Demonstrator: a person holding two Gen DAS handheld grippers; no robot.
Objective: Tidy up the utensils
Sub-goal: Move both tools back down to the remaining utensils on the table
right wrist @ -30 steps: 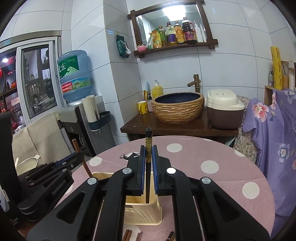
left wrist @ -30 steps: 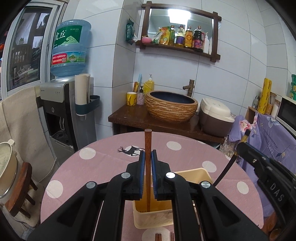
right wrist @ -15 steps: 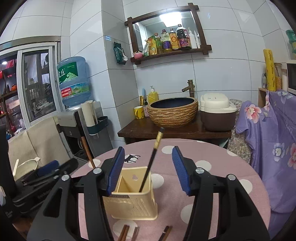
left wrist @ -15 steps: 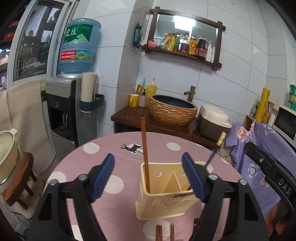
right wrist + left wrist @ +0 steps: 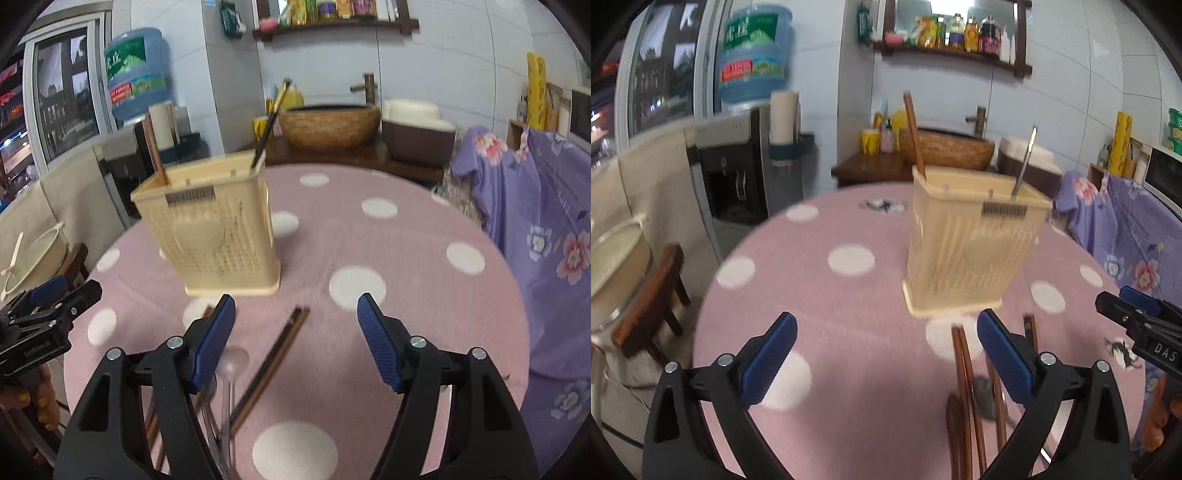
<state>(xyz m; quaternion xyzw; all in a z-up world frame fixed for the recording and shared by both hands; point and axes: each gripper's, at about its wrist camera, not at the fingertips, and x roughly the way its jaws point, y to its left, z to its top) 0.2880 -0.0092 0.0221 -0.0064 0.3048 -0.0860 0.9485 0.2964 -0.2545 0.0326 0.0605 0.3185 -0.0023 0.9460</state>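
Observation:
A cream plastic utensil holder (image 5: 971, 243) (image 5: 216, 229) stands on the pink polka-dot table (image 5: 827, 302) (image 5: 406, 258). A brown chopstick (image 5: 913, 133) (image 5: 154, 151) and a dark chopstick (image 5: 1025, 158) (image 5: 269, 125) stand in it. More brown chopsticks (image 5: 964, 398) (image 5: 273, 362) and a spoon (image 5: 984, 397) (image 5: 229, 369) lie on the table in front of it. My left gripper (image 5: 884, 358) is open and empty, low over the table to the left of them. My right gripper (image 5: 297, 339) is open and empty above the loose chopsticks.
A water dispenser (image 5: 746, 147) stands at the far left. A counter with a woven basin (image 5: 328, 123) and a rice cooker (image 5: 417, 125) is behind the table. A purple floral cloth (image 5: 535, 221) hangs at right. A wooden stool (image 5: 653, 295) holding a pot is at left.
Both grippers opened and let go of their chopsticks, which now stand in the holder. Both grippers then pulled back and dropped low towards the utensils lying on the table.

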